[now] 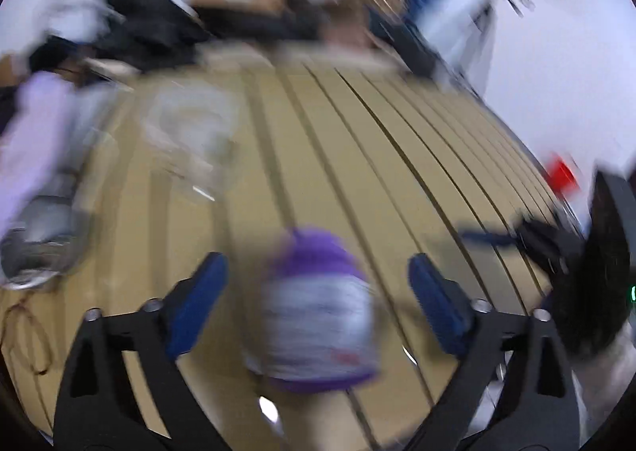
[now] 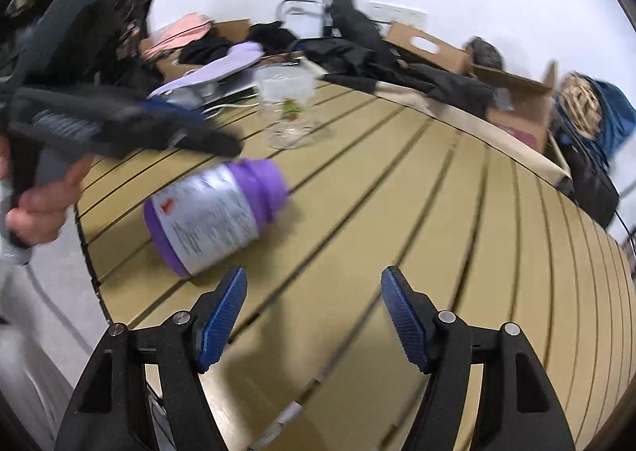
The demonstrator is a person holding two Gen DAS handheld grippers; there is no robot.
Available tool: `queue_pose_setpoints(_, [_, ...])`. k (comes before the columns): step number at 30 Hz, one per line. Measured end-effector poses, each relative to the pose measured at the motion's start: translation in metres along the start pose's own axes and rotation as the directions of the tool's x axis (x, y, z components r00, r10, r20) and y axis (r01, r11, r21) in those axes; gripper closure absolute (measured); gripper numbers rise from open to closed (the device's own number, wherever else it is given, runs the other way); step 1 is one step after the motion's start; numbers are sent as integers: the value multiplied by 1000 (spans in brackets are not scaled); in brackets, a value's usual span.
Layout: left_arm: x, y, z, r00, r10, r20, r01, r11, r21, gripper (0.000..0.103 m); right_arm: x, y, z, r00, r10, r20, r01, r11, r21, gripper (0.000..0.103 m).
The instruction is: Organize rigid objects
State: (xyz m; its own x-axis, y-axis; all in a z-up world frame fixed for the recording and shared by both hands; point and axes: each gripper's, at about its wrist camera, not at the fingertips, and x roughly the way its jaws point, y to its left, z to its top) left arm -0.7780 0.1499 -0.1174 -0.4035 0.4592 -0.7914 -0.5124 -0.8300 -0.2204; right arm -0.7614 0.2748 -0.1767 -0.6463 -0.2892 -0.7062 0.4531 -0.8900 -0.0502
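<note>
A purple jar with a white label (image 2: 214,212) lies on its side on the slatted yellow table (image 2: 437,212), near the table's left edge. In the blurred left wrist view the jar (image 1: 318,312) sits between the wide-open fingers of my left gripper (image 1: 318,272), not touched. In the right wrist view the left gripper (image 2: 190,129) hovers just above and behind the jar. My right gripper (image 2: 314,292) is open and empty, right of and nearer than the jar. A clear glass cup (image 2: 288,105) stands upright farther back.
Dark clothes (image 2: 357,49), cardboard boxes (image 2: 512,93) and a lilac item (image 2: 222,65) crowd the table's far edge. A blue bag (image 2: 596,113) sits at the far right. The table's near-left edge (image 2: 95,272) drops to the floor.
</note>
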Motion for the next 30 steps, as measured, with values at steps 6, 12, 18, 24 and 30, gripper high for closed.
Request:
queue_pose_setpoints(6, [49, -3, 8, 981, 71, -178, -66, 997, 36, 43, -9, -19, -15, 999, 40, -11, -38, 990, 136, 28])
queue_pose_setpoints(12, [20, -21, 43, 996, 92, 0, -91, 983, 161, 43, -31, -48, -4, 991, 117, 68, -131, 960, 247, 28])
queue_pose_setpoints(18, [-18, -36, 85, 970, -49, 240, -20, 960, 278, 43, -46, -93, 59, 902, 355, 245, -427, 818, 385, 24])
queue_pose_setpoints(24, [-36, -41, 99, 929, -186, 319, 71, 938, 340, 43, -15, -115, 103, 763, 568, 310, -642, 606, 469, 24])
queue_pose_setpoints(30, [-32, -40, 120, 920, -197, 339, 83, 943, 322, 38, 12, -121, 125, 759, 581, 294, -640, 585, 497, 35])
